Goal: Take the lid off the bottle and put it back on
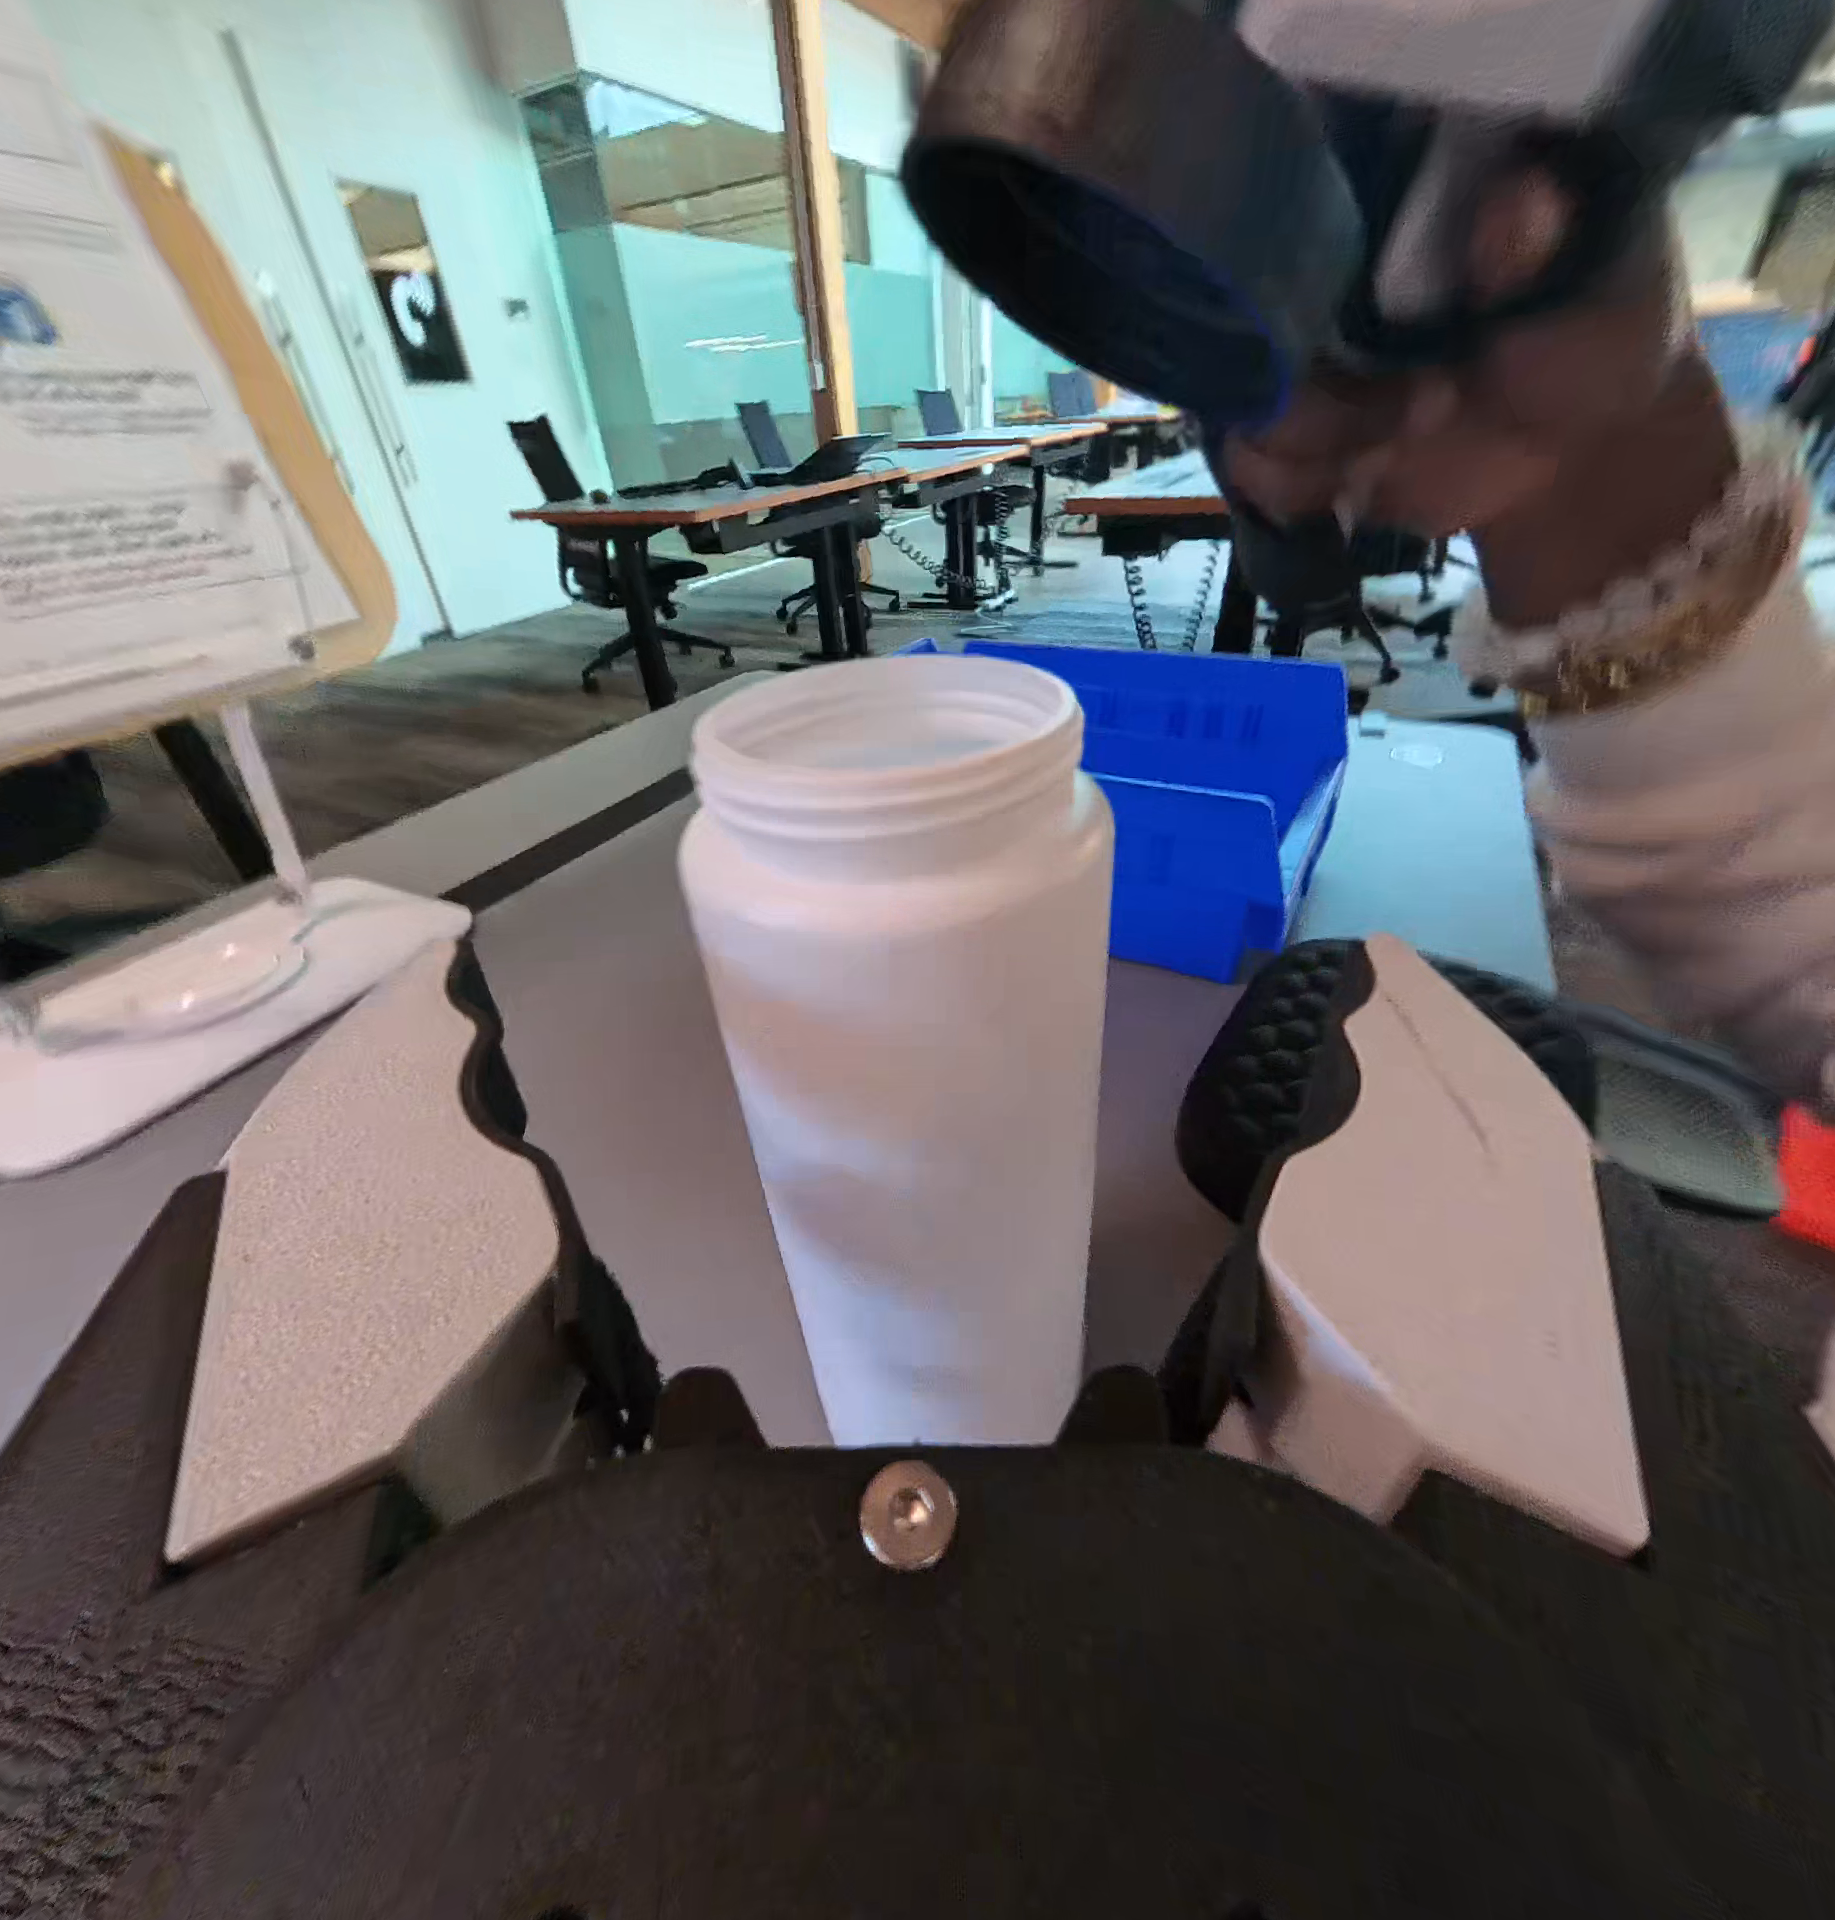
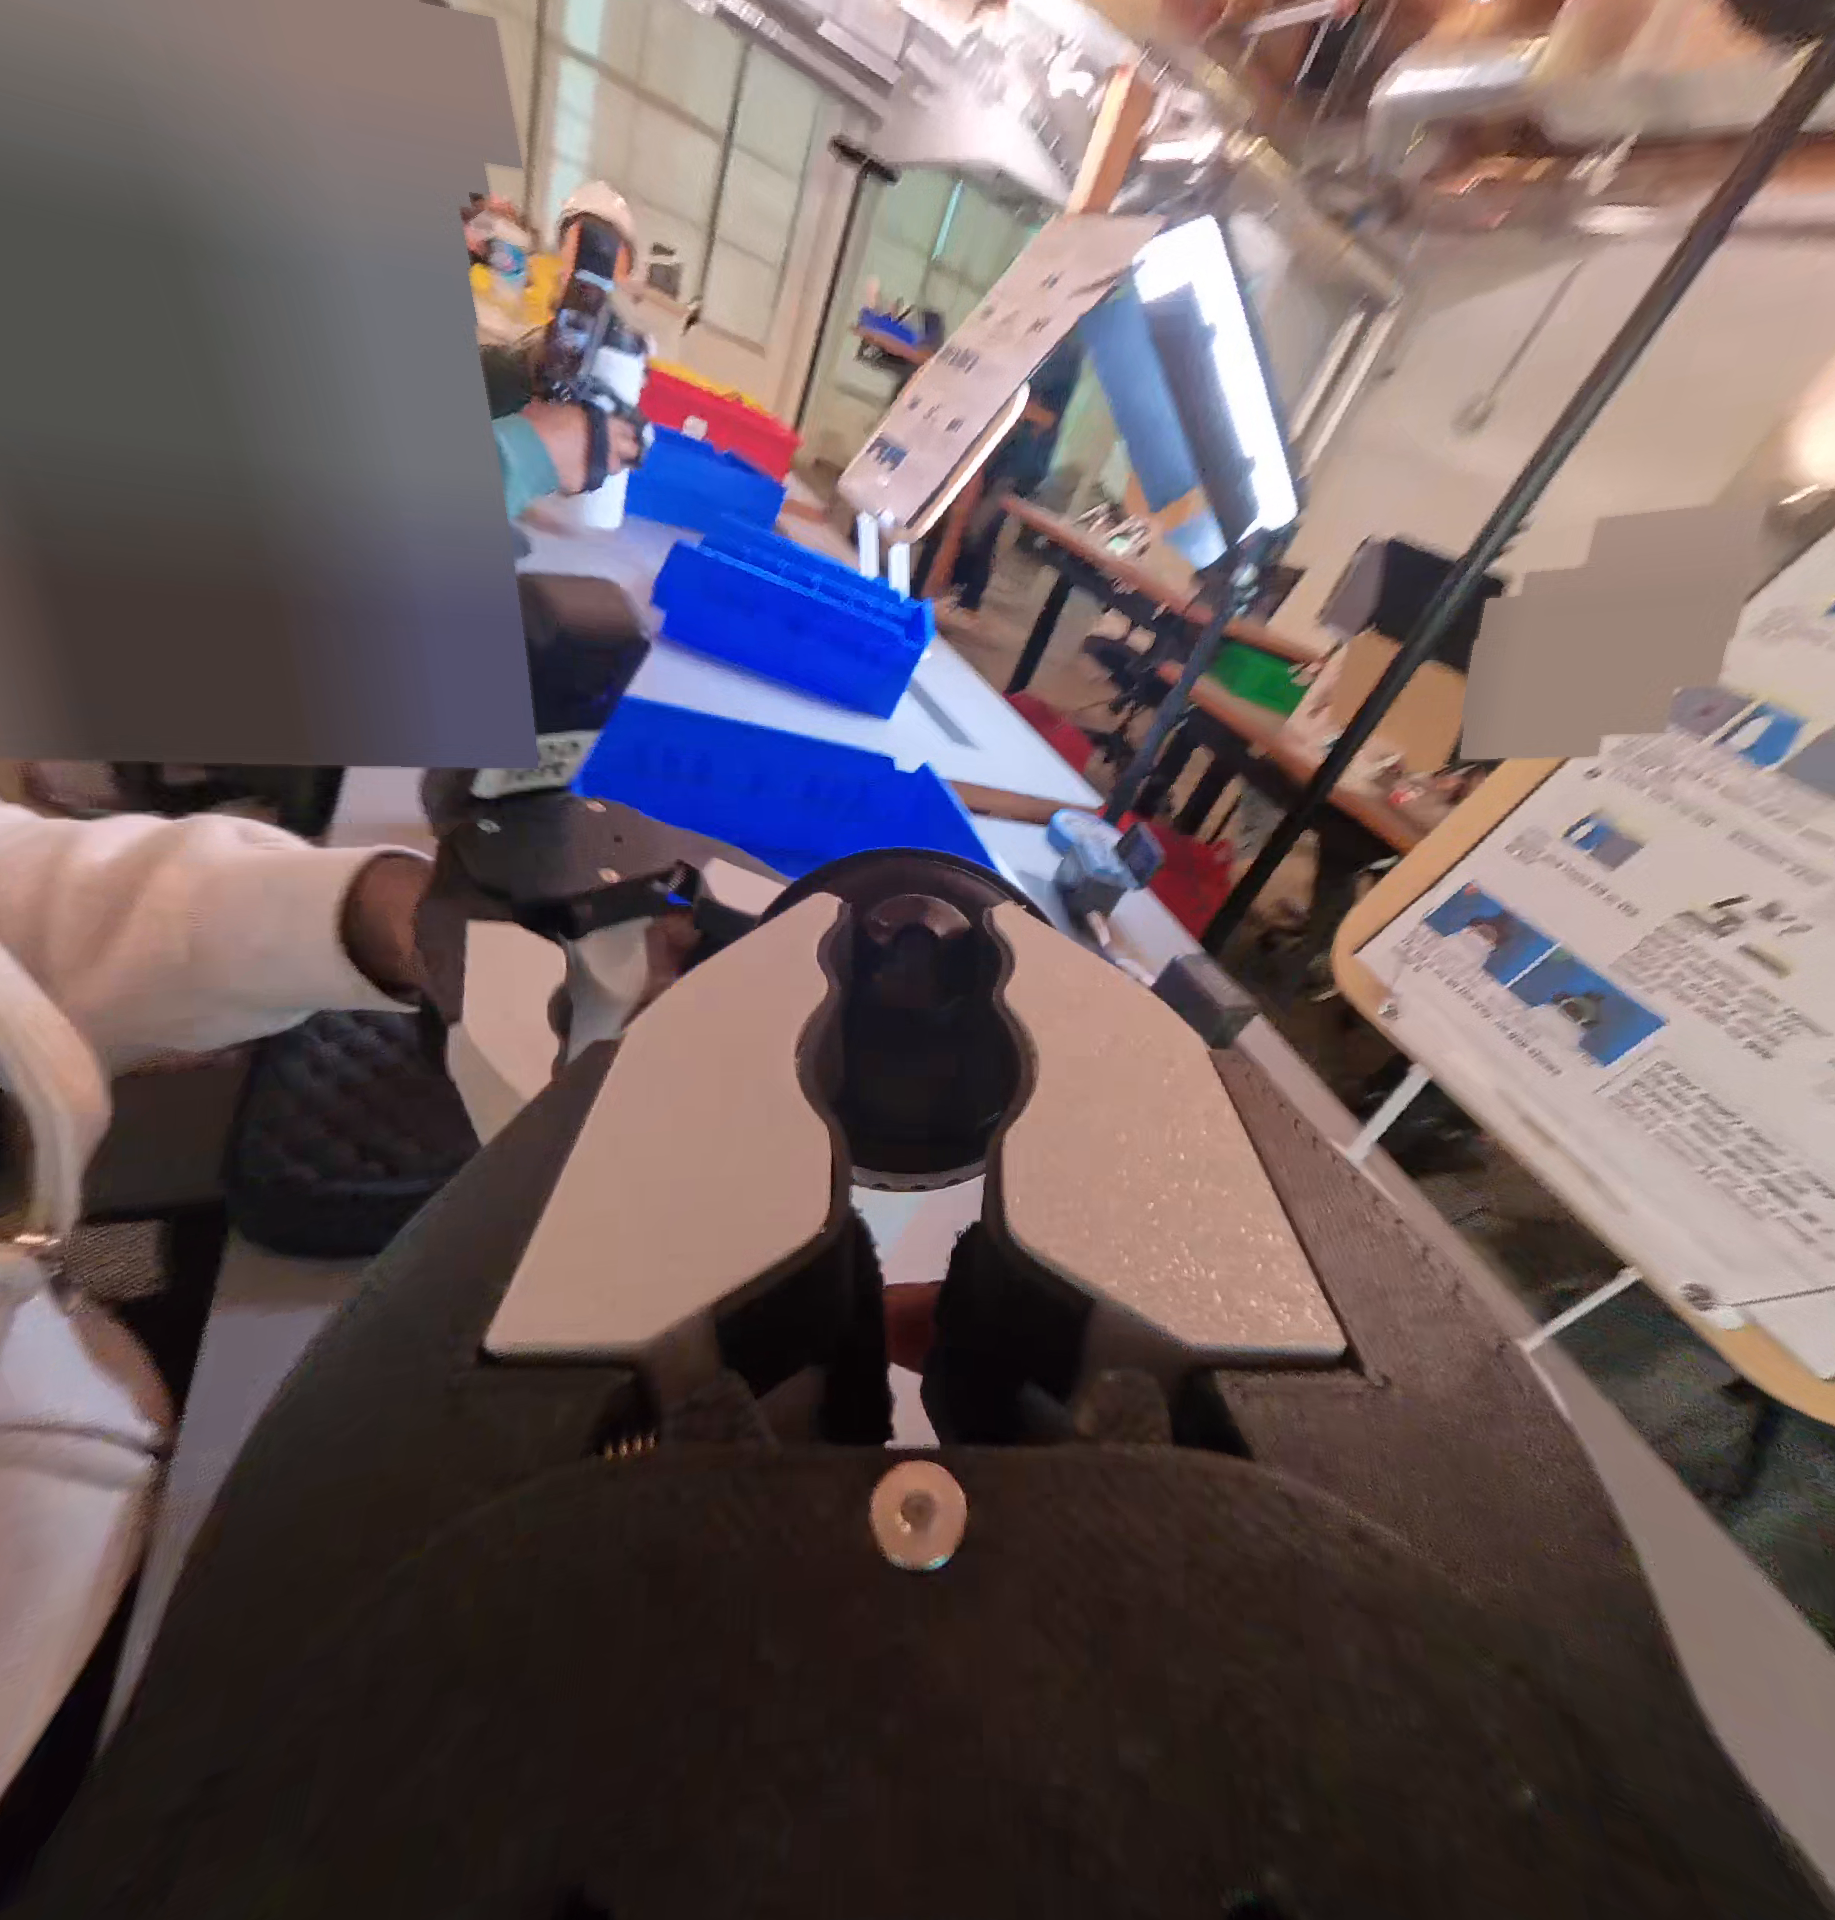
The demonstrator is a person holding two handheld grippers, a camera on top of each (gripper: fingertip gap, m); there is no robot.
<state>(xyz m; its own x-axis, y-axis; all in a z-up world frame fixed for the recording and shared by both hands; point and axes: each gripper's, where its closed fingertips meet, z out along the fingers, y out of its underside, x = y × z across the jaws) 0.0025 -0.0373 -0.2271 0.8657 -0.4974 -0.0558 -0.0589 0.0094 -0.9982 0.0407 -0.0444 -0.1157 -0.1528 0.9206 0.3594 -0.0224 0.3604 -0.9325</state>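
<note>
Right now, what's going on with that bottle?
Left gripper open around white bottle, not gripping. Right gripper shut on dark lid, above the bottle's open mouth. Nothing blocking.

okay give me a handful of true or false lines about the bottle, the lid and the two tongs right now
1. The white bottle has its mouth uncovered. True.
2. The left tongs are clamped tight on the bottle. False: both fingers stand apart from its sides.
3. The right tongs hold the dark lid. True.
4. The lid rests on the table. False: it is up in the air, above and right of the bottle's mouth.
5. A blue bin sits behind the bottle. True.
</note>
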